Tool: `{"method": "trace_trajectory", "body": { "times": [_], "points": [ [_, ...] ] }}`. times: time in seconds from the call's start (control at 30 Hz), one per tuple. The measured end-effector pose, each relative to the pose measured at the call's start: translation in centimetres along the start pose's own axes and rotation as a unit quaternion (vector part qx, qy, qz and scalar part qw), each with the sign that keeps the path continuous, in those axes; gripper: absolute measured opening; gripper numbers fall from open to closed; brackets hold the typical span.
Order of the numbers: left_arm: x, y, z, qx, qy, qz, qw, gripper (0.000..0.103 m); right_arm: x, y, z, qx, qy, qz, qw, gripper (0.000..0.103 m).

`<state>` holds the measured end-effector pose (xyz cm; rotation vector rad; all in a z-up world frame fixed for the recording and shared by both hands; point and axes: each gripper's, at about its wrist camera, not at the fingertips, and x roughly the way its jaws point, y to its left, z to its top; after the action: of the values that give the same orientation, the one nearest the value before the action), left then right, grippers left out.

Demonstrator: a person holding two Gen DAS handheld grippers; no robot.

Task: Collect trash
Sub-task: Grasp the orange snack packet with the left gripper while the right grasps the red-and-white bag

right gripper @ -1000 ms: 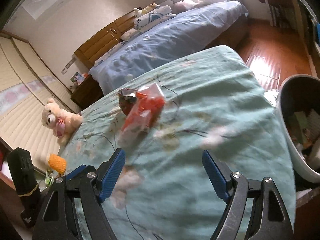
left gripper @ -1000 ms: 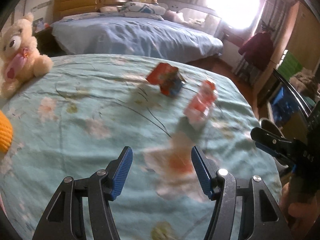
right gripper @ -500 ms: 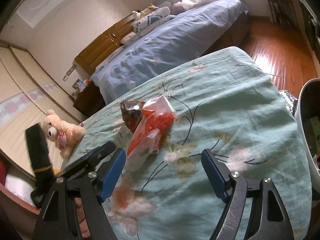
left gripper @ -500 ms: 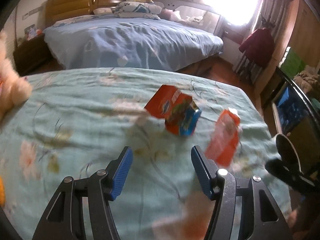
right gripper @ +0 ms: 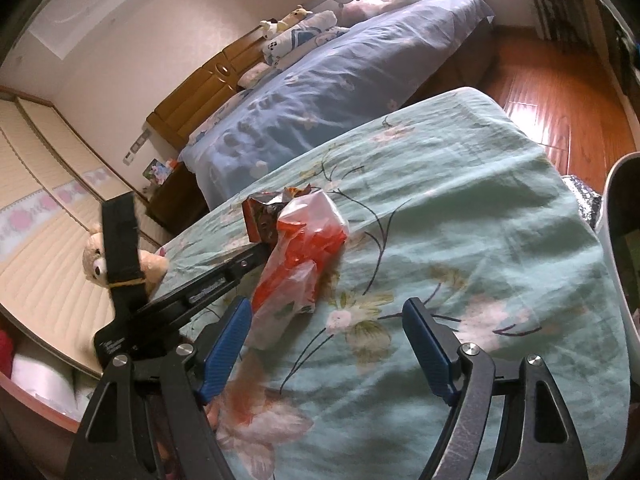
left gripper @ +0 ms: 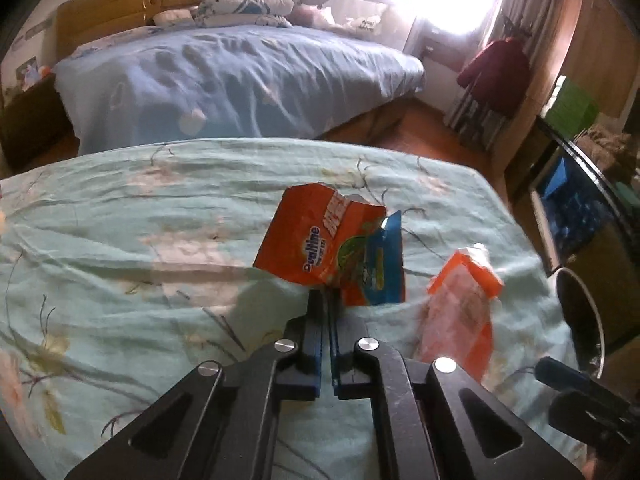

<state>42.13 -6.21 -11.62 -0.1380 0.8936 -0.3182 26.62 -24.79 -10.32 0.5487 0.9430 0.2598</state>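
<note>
I am at the picking step of collecting the trash. My left gripper point(left gripper: 327, 300) has just been closing, and now its blue pads are pressed together with almost no gap. The lower edge of the orange snack packet point(left gripper: 320, 248) sits right at my fingertips, and I think a thin corner of it is pinched between the pads, but the foil is so thin that I cannot be fully sure it is caught. The packet is open and crumpled, and it stands on the green flowered bedsheet point(left gripper: 120, 240) just ahead of the tips.

To the right of my left jaws, near but not touching the packet, lies the orange plastic bag point(left gripper: 460, 304). My right gripper point(right gripper: 326, 344) hangs above the sheet with its jaws wide apart and nothing between them. The same orange bag point(right gripper: 304, 252) lies just ahead of its left finger point(right gripper: 226, 350), a little outside the gap. The rim of the trash bin point(right gripper: 616, 216) shows at the far right edge, beyond the sheet.

Next I should lift the left hand slowly to test the hold on the packet, then carry it right toward the bin. The right hand needs to shift left over the bag before it closes.
</note>
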Motion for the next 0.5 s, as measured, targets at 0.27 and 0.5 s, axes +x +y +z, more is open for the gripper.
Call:
{"method": "trace_trajectory", "body": {
  "times": [0.27,0.5],
  "points": [
    [-2.7,2.2,-3.5,-0.028,0.011,-0.006,0.9995,0.001,3.0,1.9,0.0,-0.012,0.016,0.008,1.000,0.078],
    [-3.8,2.6,-4.2,-0.034,0.012,0.004,0.9994,0.003,5.6,2.7,-0.1,-0.028,0.026,0.002,0.999,0.040]
  ]
}}
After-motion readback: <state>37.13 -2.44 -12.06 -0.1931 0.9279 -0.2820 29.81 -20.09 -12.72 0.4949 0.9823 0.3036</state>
